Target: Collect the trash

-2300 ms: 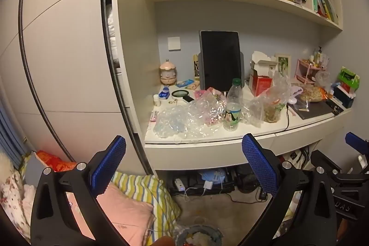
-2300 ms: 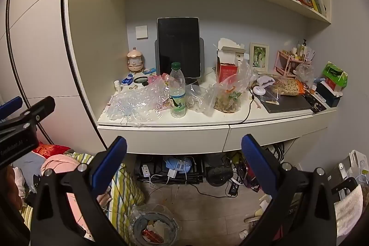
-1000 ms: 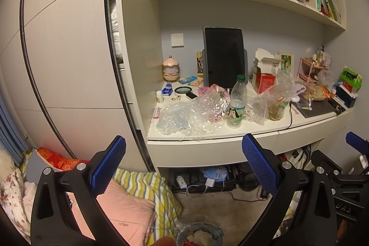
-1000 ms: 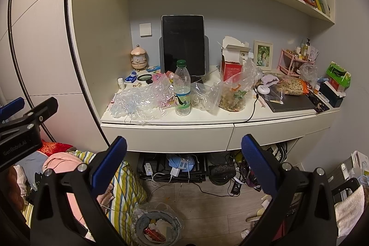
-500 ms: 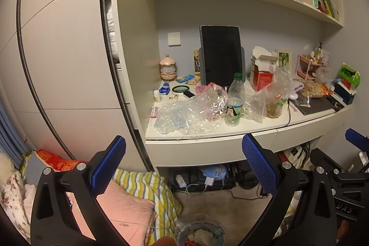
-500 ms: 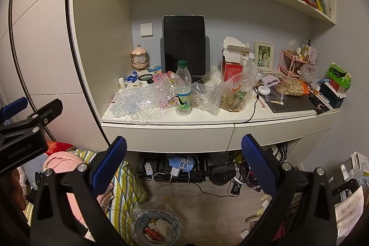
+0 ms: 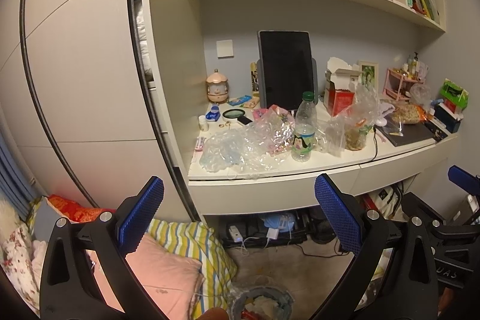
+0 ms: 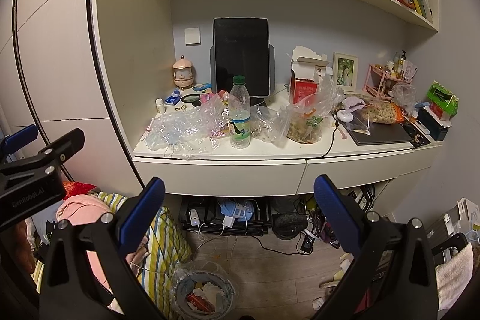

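Both tongs — left tongs point(image 7: 239, 218) and right tongs point(image 8: 239, 216) — gape empty; snatching crumpled plastic wrap point(image 8: 183, 128) could topple the upright bottle point(image 8: 239, 113) off the counter point(image 8: 270, 153).

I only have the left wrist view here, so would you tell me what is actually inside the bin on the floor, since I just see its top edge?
Observer: In the right wrist view the trash bin is lined with a clear bag and holds crumpled paper and a red wrapper.
Operator: Thanks. Is the left gripper visible from over there?
Observer: Yes, the left gripper shows at the left edge, side-on, away from the desk.
Operator: And what lies under the desk's right half?
Observer: A tangle of black cables and adapters on the wooden floor.
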`<state>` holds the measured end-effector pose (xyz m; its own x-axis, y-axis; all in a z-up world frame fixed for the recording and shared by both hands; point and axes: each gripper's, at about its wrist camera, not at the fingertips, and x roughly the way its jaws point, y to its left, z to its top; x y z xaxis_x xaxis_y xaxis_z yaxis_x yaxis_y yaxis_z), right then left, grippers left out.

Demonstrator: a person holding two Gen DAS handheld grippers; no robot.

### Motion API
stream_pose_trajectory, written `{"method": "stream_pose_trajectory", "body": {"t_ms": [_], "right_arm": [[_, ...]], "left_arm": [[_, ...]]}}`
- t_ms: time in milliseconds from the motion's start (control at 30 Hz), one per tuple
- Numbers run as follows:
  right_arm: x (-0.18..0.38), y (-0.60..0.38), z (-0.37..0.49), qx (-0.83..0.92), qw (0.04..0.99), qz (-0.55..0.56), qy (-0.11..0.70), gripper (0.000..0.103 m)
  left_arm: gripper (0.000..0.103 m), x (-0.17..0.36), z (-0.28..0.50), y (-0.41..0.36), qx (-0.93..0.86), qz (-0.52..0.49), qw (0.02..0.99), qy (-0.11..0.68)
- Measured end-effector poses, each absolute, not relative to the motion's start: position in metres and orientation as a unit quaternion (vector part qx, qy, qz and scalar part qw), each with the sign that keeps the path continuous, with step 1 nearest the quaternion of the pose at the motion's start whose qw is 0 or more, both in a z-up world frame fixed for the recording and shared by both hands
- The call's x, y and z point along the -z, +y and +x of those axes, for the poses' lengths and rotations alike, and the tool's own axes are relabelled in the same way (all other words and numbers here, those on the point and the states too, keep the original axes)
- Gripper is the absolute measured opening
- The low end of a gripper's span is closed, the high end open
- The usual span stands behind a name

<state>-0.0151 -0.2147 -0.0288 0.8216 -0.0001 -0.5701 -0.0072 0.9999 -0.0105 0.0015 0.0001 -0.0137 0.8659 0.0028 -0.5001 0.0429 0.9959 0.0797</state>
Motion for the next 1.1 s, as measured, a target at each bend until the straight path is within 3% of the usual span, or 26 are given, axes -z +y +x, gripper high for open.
{"method": "stream_pose_trajectory", "body": {"t_ms": [1100], "right_arm": [[0.035, -0.199, -0.017, -0.001, 0.953, -0.011, 0.303, 0.097]], "left_arm": [[0.098, 0.026, 0.005, 0.023, 0.01, 0.023, 0.962, 0.273]]}}
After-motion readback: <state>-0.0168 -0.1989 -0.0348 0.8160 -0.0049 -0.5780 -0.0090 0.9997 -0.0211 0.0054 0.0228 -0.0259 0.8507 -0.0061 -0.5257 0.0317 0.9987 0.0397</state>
